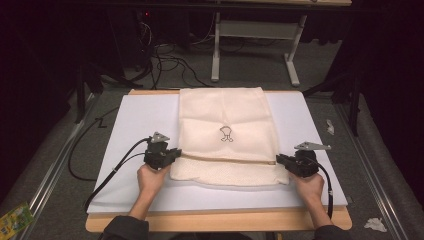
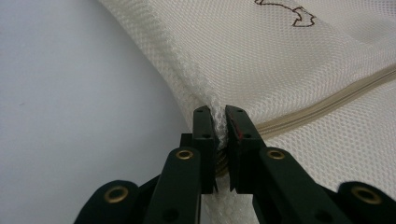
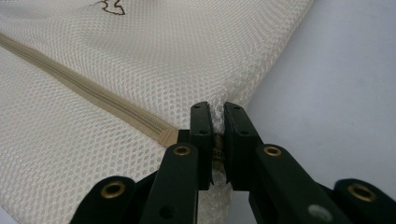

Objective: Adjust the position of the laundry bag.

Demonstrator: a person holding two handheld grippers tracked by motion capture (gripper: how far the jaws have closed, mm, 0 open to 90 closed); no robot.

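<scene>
White tabletop (image 1: 130,125) bare on either flank of cream mesh bag (image 1: 225,125) lying centred, near end folded at zipper (image 2: 327,100), left gripper (image 1: 172,156) clamped on left edge, right gripper (image 1: 281,160) clamped on right edge.

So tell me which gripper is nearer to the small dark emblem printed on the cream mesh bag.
Left, narrowly. The left gripper clamps the cream mesh bag's left edge below the small dark emblem; the right gripper clamps the right edge, slightly farther away.
</scene>
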